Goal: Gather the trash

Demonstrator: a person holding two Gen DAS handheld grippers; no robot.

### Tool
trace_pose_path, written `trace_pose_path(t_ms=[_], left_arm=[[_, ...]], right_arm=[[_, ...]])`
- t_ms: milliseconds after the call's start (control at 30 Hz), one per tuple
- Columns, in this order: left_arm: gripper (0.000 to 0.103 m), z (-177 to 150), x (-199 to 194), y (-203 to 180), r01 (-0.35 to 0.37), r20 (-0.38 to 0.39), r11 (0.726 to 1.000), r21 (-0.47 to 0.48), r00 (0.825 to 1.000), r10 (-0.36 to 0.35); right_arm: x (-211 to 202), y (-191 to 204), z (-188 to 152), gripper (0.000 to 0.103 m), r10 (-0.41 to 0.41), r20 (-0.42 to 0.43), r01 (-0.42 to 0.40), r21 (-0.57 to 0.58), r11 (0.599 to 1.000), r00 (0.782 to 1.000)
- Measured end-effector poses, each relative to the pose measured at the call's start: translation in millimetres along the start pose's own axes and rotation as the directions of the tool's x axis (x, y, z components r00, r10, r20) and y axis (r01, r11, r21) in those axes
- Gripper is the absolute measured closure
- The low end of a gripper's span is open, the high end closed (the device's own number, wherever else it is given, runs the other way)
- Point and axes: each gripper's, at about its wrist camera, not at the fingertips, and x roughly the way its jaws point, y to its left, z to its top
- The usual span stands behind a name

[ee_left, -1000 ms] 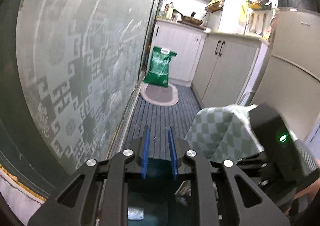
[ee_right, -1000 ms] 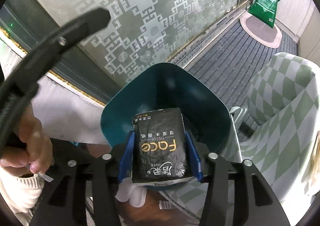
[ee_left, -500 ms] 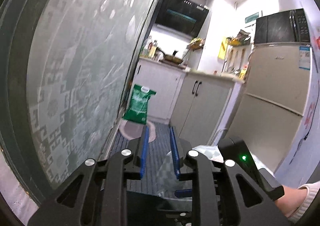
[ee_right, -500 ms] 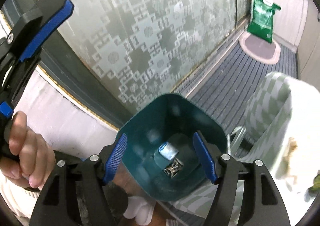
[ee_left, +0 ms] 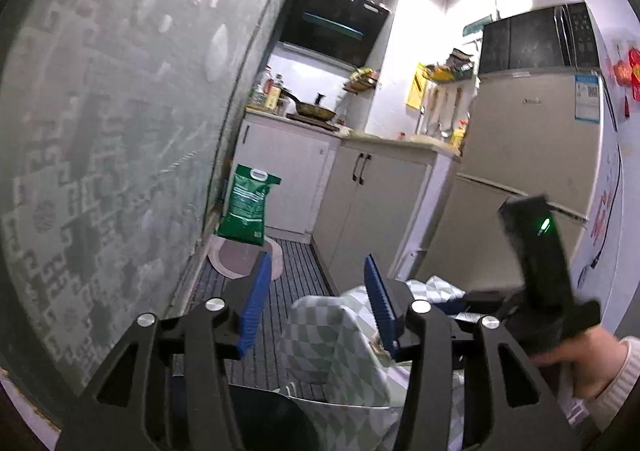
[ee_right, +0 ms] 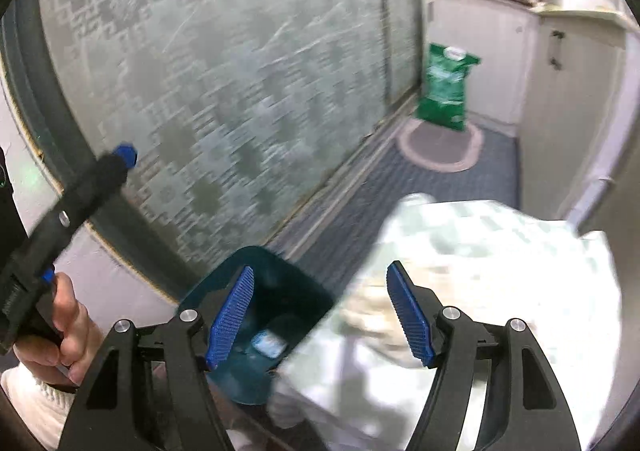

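Observation:
A teal trash bin stands on the floor by the table's left corner, with a pale scrap at its bottom. My right gripper is open and empty, raised over the gap between the bin and the table with its green-checked cloth. My left gripper is open and empty, pointing down the kitchen aisle above the table corner. The bin's dark rim shows low in the left wrist view. The left gripper also shows at the left of the right wrist view.
A frosted patterned glass door runs along the left. A green sack stands on an oval mat at the aisle's far end. White cabinets and a fridge line the right.
My right gripper opened and dropped the black tissue pack into the bin, then lifted and swung right toward the table. My left gripper opened and tilted upward.

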Motion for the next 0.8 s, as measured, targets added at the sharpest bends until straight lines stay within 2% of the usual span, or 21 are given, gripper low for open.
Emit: trace_pose_path(t_ms=[333, 600, 800], left_arm=[[0.05, -22, 47, -44, 0.055, -0.125, 0.993, 0.109, 0.991, -0.041], [0.05, -44, 95, -68, 0.079, -0.248, 0.985, 0.154, 0.968, -0.039], [0.052, -57, 123, -73, 0.051, -0.327, 0.986, 0.16, 0.945, 0.004]], right_arm=[[-49, -70, -18, 0.033, -0.118, 0.062, 0.111, 0.107, 0.988, 0.991], [-75, -119, -39, 0.033, -0.183, 0.066, 0.168, 0.187, 0.968, 0.981], [-85, -146, -55, 0.033, -0.217, 0.05, 0.201, 0.221, 0.954, 0.975]])
